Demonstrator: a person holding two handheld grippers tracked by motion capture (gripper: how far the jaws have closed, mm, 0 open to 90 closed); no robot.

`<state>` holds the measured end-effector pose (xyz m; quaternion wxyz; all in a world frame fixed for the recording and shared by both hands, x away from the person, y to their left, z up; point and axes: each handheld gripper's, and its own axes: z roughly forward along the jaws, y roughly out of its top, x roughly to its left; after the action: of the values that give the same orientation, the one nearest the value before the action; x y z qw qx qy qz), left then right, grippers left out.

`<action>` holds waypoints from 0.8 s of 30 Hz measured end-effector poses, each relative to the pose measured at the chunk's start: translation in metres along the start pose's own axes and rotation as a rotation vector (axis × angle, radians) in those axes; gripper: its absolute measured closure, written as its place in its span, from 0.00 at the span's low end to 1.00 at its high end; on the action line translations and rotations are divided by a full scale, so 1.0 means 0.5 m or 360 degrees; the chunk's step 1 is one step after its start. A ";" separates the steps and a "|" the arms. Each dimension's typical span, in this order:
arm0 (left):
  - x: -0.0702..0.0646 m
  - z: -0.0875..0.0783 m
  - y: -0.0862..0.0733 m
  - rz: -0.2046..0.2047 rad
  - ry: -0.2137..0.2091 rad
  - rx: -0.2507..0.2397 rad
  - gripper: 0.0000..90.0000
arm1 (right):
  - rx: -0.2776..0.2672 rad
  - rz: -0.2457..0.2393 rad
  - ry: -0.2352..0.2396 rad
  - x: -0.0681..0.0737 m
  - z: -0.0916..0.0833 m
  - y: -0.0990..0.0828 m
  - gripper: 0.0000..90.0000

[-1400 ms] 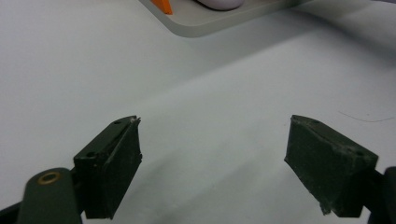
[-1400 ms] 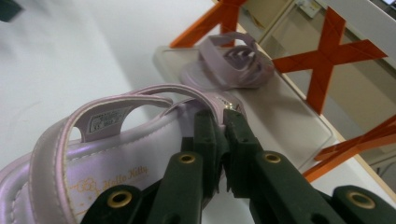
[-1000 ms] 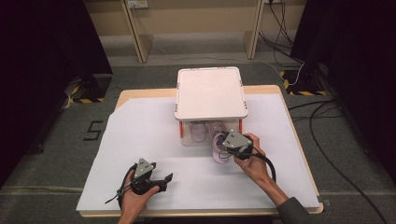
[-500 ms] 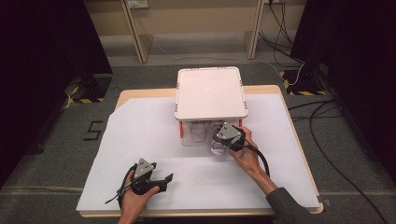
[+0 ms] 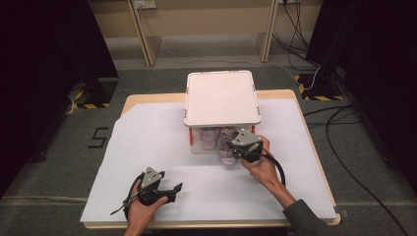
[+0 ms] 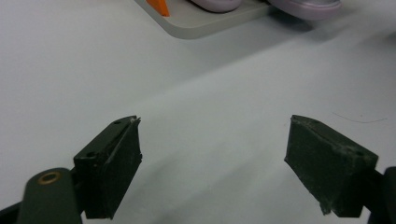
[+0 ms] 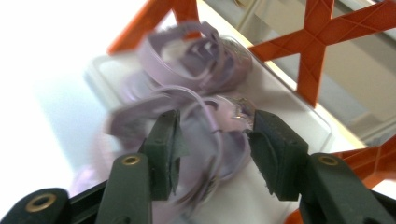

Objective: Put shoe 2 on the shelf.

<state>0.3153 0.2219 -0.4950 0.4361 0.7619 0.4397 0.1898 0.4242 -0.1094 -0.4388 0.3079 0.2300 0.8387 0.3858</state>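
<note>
A white-lidded clear box [image 5: 222,98] with orange corner posts [image 7: 322,37] stands at the middle back of the table. Lavender strappy sandals lie inside it [image 5: 210,135]. My right gripper [image 5: 232,147] is at the box's front opening. In the right gripper view its jaws [image 7: 212,144] are closed on the straps of a lavender sandal [image 7: 201,116], with a second sandal [image 7: 187,51] just beyond on the box floor. My left gripper [image 5: 174,189] rests low near the table's front edge, wide open [image 6: 212,158], with nothing between its jaws.
White paper [image 5: 147,147] covers the wooden table. The box's base edge [image 6: 201,25] and a sandal sole [image 6: 303,5] lie ahead of the left gripper. Cables run on the floor at right [image 5: 344,118], and dark curtains hang on both sides.
My right gripper has carried the lavender sandal up and left, toward the box's front opening. The left gripper has stayed put.
</note>
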 end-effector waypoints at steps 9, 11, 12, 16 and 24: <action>-0.001 -0.001 0.000 -0.0003 -0.0005 -0.0008 0.19 | -0.0056 0.0298 0.0156 0.033 -0.056 -0.028 0.35; -0.001 -0.001 0.000 -0.0001 -0.0006 -0.0007 0.19 | -0.0011 0.0314 0.0159 0.048 -0.058 -0.039 0.32; -0.001 -0.001 0.000 0.0002 -0.0006 -0.0006 0.19 | 0.0010 0.0319 0.0152 0.054 -0.058 -0.046 0.32; -0.002 -0.001 0.001 0.0002 -0.0007 -0.0003 0.19 | 0.0054 0.0303 0.0120 0.067 -0.050 -0.062 0.32; -0.001 -0.001 0.000 0.0000 -0.0009 0.0006 0.19 | 0.0111 0.0309 0.0110 0.075 -0.029 -0.081 0.30</action>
<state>0.3148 0.2215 -0.4947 0.4360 0.7632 0.4387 0.1869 0.3818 -0.1175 -0.4762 0.2318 0.3074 0.8356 0.3920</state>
